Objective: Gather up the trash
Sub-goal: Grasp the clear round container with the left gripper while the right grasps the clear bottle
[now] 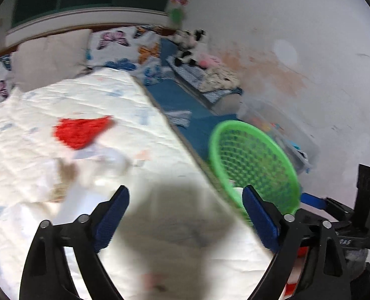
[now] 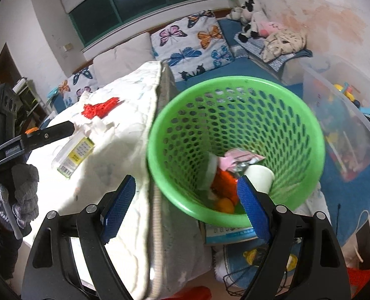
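A bedroom: a bed [image 1: 109,125] covered by a white quilted spread with faint pastel prints fills most of the left wrist view, its stitched squares puckered and softly wrinkled. At the head lie plain cream pillows [image 1: 52,57] and butterfly-print cushions [image 2: 192,47], under a dark green-framed window [image 2: 124,2]. A blue sheet [image 1: 179,100] runs along the far side of the bed, with black-and-white plush toys [image 2: 250,17] piled against a stained, whitish wall [image 1: 297,50].

On the quilt rests a red mesh net scrap [image 1: 82,132], loosely knitted, and beside it crumpled white paper [image 1: 109,157], blurred. The right wrist view adds a clear plastic box with a yellow label [image 2: 72,155] lying flat near that paper.

A round green plastic wastebasket [image 2: 235,125] with perforated lattice walls stands just beside the bed's edge. Inside it sit a white paper cup [image 2: 258,176] on its side, a pink wrapper [image 2: 235,157], and orange scraps [image 2: 225,180]. A translucent storage bin [image 2: 342,125] of coloured toys stands near it by the wall.

The left tool [image 1: 186,218] hangs over the quilt with its blue ribbed pads spread apart, nothing between them. The right tool [image 2: 186,206] is likewise spread wide and empty, one pad over the basket's rim, the other over the quilt.
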A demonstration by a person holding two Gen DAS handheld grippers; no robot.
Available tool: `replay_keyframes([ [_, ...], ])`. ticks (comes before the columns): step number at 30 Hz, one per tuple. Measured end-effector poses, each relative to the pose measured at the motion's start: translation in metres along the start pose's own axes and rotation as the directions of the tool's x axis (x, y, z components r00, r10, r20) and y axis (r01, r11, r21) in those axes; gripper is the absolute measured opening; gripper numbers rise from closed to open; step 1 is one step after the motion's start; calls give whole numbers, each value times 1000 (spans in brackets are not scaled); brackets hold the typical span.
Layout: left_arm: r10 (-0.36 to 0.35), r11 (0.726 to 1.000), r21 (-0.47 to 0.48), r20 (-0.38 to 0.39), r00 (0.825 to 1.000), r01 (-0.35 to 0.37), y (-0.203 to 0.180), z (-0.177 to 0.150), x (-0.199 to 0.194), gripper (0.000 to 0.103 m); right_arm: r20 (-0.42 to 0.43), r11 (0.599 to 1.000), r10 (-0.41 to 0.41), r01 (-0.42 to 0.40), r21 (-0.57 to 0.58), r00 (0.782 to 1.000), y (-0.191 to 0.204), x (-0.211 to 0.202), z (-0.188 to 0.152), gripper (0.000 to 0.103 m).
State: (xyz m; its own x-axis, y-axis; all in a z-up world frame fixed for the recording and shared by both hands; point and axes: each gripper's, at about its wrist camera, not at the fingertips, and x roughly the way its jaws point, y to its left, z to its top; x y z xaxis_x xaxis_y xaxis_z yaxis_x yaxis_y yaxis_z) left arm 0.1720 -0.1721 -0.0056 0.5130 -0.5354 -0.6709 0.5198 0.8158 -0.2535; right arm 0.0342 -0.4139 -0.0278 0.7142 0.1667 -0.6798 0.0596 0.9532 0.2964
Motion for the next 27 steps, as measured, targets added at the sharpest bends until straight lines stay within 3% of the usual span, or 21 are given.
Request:
replay_keyframes([
  [7, 154, 979, -137, 24, 988, -149, 76, -5, -26, 79, -14, 999, 24, -25, -37, 1000, 24, 9, 3, 83],
  [14, 263, 936, -224, -61, 963, -270, 133, -16, -22, 74, -31, 996, 48, -50, -72, 998, 44, 19, 8, 83],
  [27, 265, 922, -244, -163, 950, -300, 160, -28, -2, 69, -79, 988, 96, -105, -117, 992, 80, 39, 17, 83],
])
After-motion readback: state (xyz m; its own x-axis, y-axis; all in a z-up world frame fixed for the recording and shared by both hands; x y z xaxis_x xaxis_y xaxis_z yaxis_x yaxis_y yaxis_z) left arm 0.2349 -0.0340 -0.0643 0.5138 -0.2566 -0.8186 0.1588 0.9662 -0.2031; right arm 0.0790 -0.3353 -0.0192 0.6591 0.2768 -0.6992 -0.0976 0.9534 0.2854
